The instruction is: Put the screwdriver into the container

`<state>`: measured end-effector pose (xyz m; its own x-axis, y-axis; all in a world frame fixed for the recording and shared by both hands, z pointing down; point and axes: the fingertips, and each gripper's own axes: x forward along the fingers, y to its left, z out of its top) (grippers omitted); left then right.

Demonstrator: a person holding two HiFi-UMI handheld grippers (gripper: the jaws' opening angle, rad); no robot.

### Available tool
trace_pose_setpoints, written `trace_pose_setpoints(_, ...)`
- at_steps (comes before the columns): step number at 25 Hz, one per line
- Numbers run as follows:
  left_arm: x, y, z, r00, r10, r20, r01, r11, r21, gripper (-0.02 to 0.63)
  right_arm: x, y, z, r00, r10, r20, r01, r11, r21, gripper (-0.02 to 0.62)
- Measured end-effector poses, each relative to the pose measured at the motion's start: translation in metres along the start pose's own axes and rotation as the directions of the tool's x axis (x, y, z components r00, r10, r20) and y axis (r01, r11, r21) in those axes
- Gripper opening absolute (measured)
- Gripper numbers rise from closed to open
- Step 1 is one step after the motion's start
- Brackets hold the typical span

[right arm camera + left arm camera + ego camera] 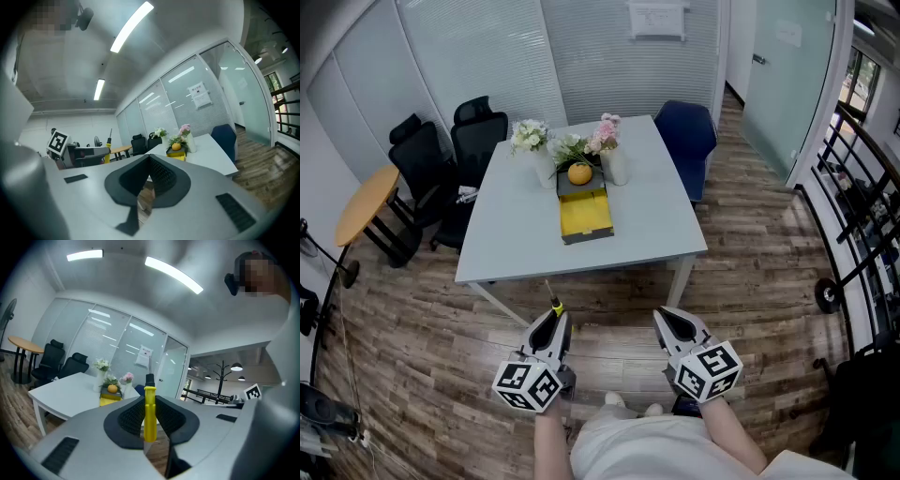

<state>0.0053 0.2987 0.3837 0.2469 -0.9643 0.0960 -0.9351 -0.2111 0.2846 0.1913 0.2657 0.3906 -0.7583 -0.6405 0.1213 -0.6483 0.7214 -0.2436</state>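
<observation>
A yellow-handled screwdriver [150, 414] with a black collar and thin shaft stands upright between the pads of my left gripper [150, 422], which is shut on it. From the head view the left gripper [551, 319] hangs over the wooden floor, short of the white table [647, 225], with the screwdriver [554, 306] poking from its tip. The container [586, 215], a grey box lined in yellow, lies open mid-table. My right gripper [667, 320] is beside the left one, its jaws closed with nothing between them [149, 173].
An orange [579, 173] and two vases of flowers [531, 137] stand behind the container. Black office chairs [478, 131] and a round wooden table [366, 204] are at the left, a blue armchair [686, 131] behind, a black railing [862, 225] at the right.
</observation>
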Motion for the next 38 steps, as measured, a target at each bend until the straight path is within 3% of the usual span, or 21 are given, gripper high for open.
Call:
trace_pose_setpoints(16, -0.007, -0.007, -0.014, 1.000, 0.007, -0.023, -0.007, 1.000, -0.018, 0.069, -0.009, -0.002, -0.005, 1.000, -0.017, -0.022, 0.017, 1.000, -0.026, 0.015)
trace_pose_setpoints(25, 0.019, 0.002, -0.015, 0.999, 0.016, -0.036, -0.016, 1.000, -0.016, 0.069, 0.015, -0.024, 0.001, 0.999, -0.024, -0.026, 0.023, 0.999, -0.049, 0.015)
trace_pose_setpoints(31, 0.065, 0.043, -0.016, 0.998, 0.022, -0.053, -0.024, 0.998, -0.049, 0.069, 0.068, -0.050, 0.002, 0.998, -0.033, -0.052, 0.030, 0.998, -0.054, 0.015)
trace_pose_setpoints(38, 0.159, 0.117, -0.004, 0.996, -0.005, -0.092, -0.001, 0.998, -0.067, 0.069, 0.173, -0.096, 0.009, 0.994, -0.070, -0.088, 0.066, 0.997, -0.043, 0.015)
